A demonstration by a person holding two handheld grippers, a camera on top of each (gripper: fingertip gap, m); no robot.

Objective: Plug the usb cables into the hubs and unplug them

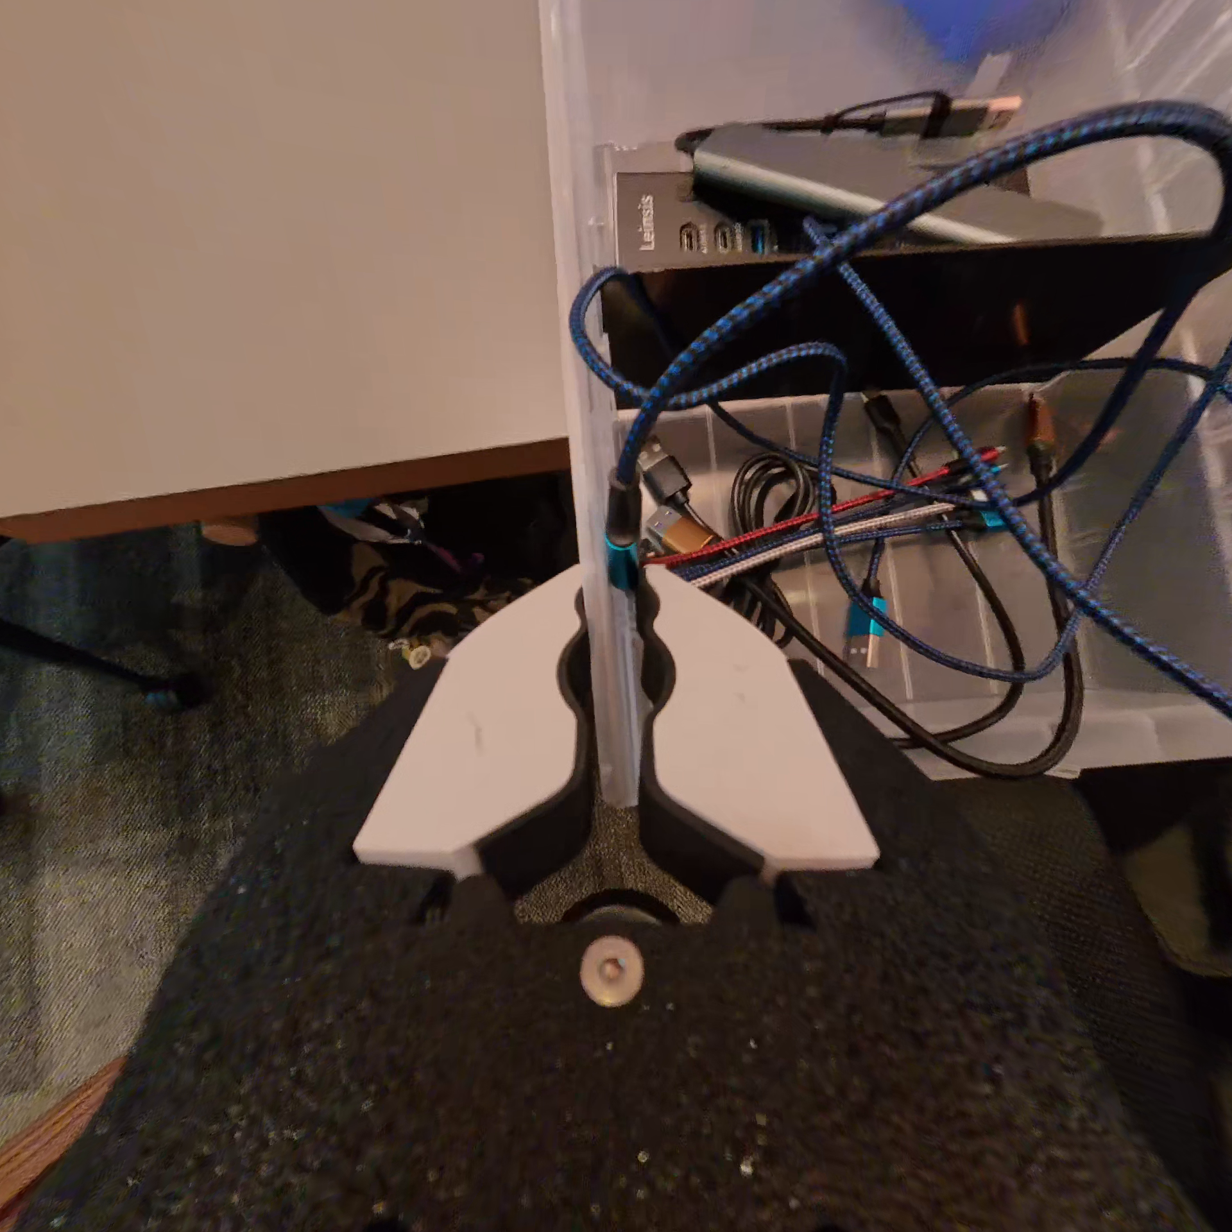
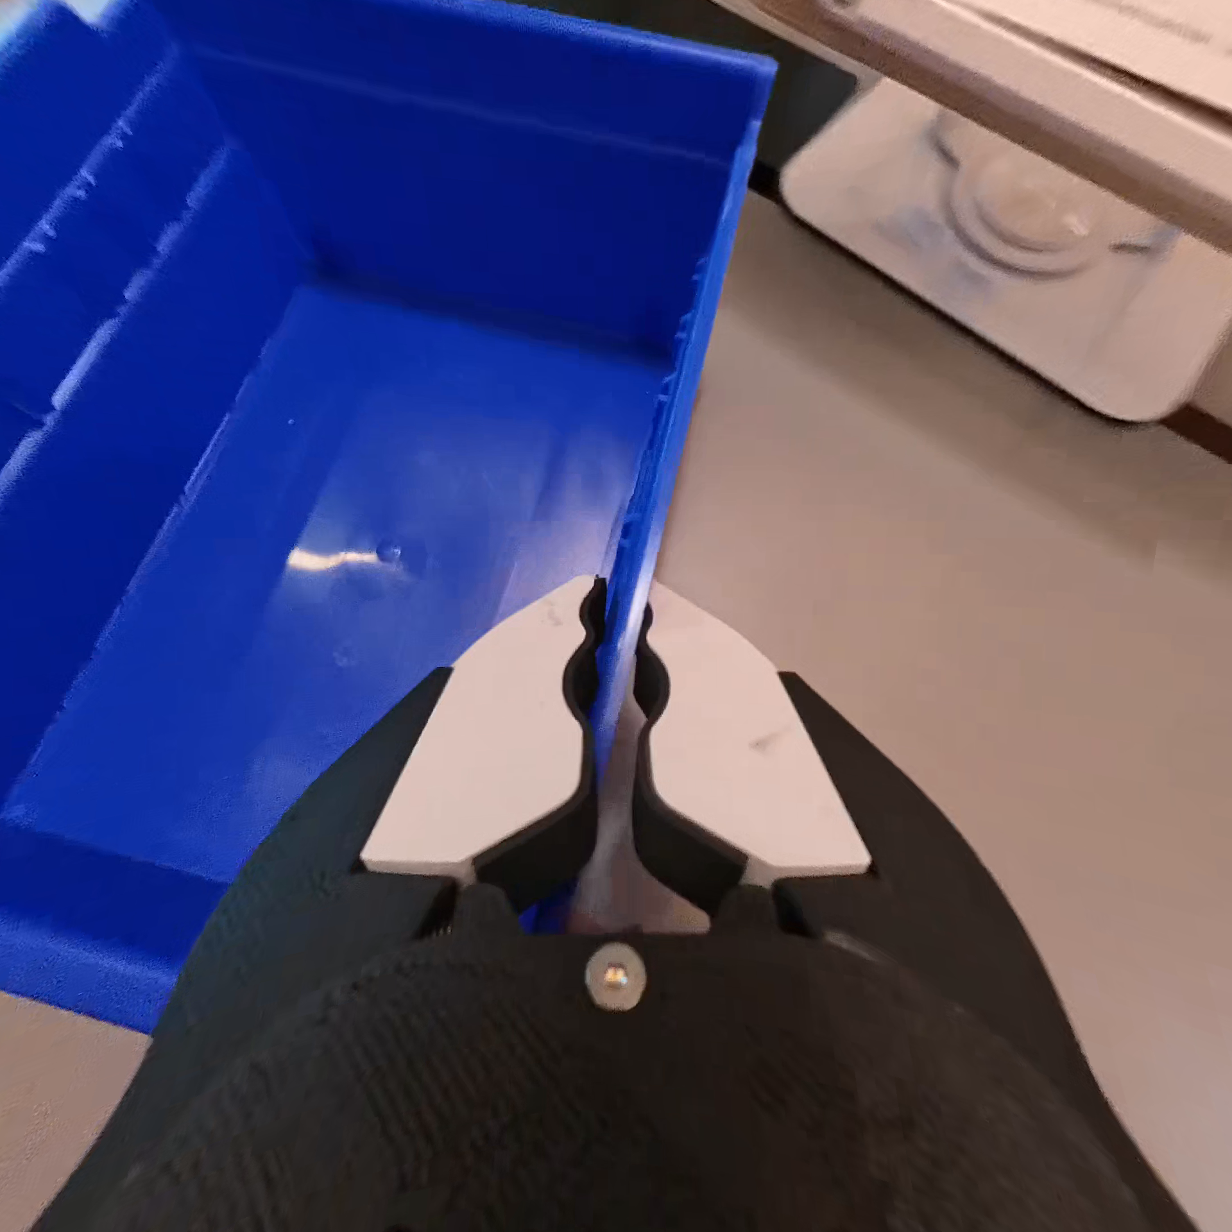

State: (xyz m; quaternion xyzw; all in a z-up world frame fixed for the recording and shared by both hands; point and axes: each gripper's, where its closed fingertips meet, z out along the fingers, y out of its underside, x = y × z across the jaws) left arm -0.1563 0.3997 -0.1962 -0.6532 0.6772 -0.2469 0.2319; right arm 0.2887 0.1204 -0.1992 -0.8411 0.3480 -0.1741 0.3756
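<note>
In the left wrist view my left gripper is shut on the wall of a clear plastic bin. The bin holds a tangle of braided blue-black USB cables, a bundle of red, white and blue cables, black cables, a grey USB hub and a black hub with ports. In the right wrist view my right gripper is shut on the right wall of an empty blue plastic bin.
The clear bin sits at the edge of a white table, with carpet and dark clutter below. The blue bin stands on a beige surface. A white box-like object lies at the right rear under a wooden edge. My right fingertips sit around 55 cm from my left ones.
</note>
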